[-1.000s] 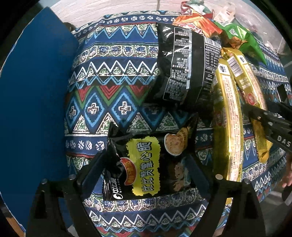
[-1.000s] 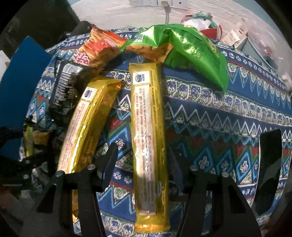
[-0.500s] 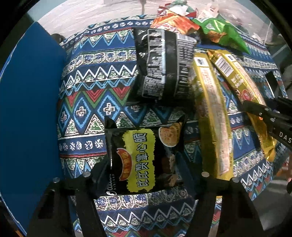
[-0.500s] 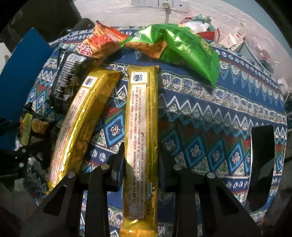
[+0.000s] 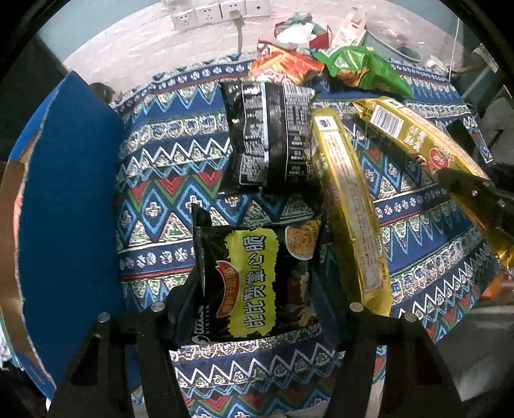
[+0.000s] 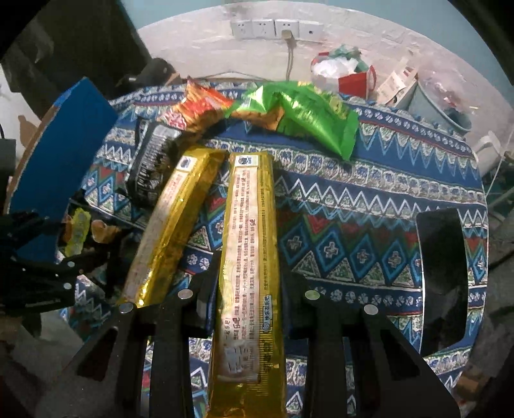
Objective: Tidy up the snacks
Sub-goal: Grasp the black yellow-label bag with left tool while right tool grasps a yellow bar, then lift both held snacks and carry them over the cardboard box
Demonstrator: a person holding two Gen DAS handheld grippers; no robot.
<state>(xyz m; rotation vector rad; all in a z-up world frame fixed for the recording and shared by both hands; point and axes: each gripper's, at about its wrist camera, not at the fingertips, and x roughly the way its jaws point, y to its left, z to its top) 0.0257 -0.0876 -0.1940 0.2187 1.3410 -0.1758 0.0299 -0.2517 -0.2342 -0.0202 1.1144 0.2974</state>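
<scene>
left hand-held gripper point(image 5: 253, 305): jaws closing in on the black snack bag with the yellow label point(image 5: 257, 283), one pad pressed on each side edge, so it's pinched

black snack bag with the yellow label: lifted at the near end, front side up, far end hanging over the patterned cloth point(image 5: 173, 160) on the counter

right hand-held gripper point(image 6: 247, 295): squeezed tight on a long gold packet point(image 6: 250, 257), printed back facing up; the packet runs away from the camera between the two fingers, near end sticking out past them

second gold packet point(image 6: 170, 218): lying on the cloth just left of the held one, angled a bit, not gripped by anything

second black bag point(image 5: 270, 135): back side up with all the small white print, lying beyond the held black bag, its right edge right up against the second gold packet

orange-red bag point(image 6: 202, 109): at the far side of the counter, touching the green bag point(image 6: 308, 119) beside it

blue box point(image 5: 67, 199): stands along the left edge of the counter, cardboard edge showing

dark flat thing point(image 6: 443, 283): on the right side of the cloth, can't tell what it is

wall sockets point(image 6: 276, 29): row on the wall behind, one cable plugged in

back clutter: red container point(image 6: 356, 82) with crumpled plastic, a grey tub point(image 6: 440, 106) next to it
</scene>
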